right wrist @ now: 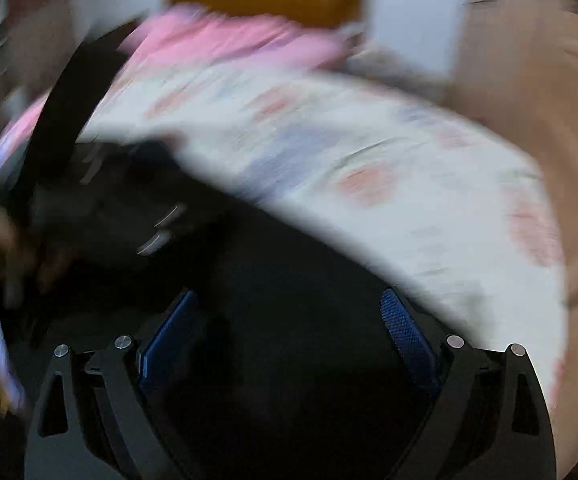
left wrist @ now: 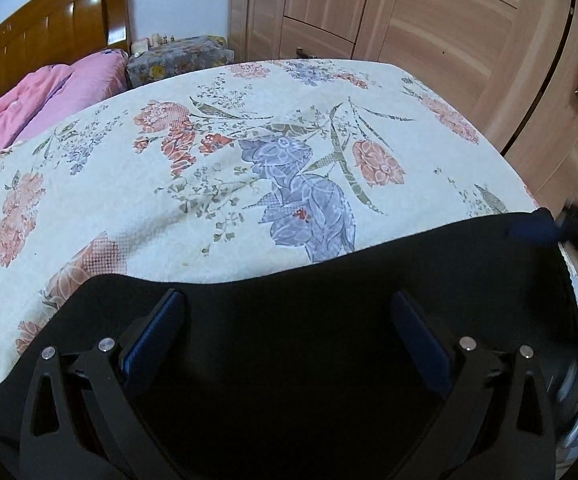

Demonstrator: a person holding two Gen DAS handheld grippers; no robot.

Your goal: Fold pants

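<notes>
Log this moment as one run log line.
left gripper open | right gripper open, view blurred | pants on bedspread

Ahead of me a floral bedspread [left wrist: 249, 152] covers the bed, pink bedding [left wrist: 45, 96] against a wooden headboard [left wrist: 49, 28], pale wood wardrobes [left wrist: 409, 12] beyond.

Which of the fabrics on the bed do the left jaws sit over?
The black pants, lying at the near edge; the floral sheet and pink quilt lie farther away.

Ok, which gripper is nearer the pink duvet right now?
Left. The left gripper hovers over the black pants with the pink duvet off to its left; the right gripper is beyond it, at the pants' end by the wardrobe.
</notes>
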